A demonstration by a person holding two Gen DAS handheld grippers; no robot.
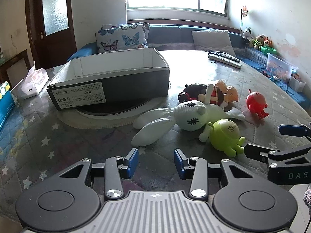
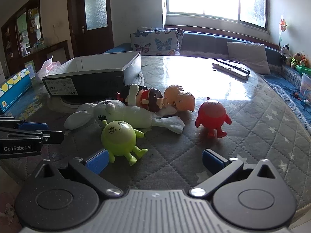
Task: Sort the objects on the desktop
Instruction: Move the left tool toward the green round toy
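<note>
A pile of toys lies on the quilted table: a white plush rabbit (image 1: 182, 118), a green round figure (image 1: 226, 135), a red round figure (image 1: 256, 103), an orange dinosaur (image 1: 231, 92) and a dark-haired doll (image 1: 202, 95). An open dark cardboard box (image 1: 108, 81) stands behind them on the left. My left gripper (image 1: 156, 162) is open and empty, short of the rabbit's ears. My right gripper (image 2: 153, 160) is open wide and empty, with the green figure (image 2: 119, 136) just ahead of its left finger and the red figure (image 2: 210, 115) further ahead.
A tissue pack (image 1: 33, 83) and a blue carton (image 1: 5, 104) lie at the table's left edge. Remote controls (image 1: 225, 58) lie at the far right. A round mat (image 1: 108, 114) sits under the box. A sofa with cushions (image 1: 124, 36) runs behind the table.
</note>
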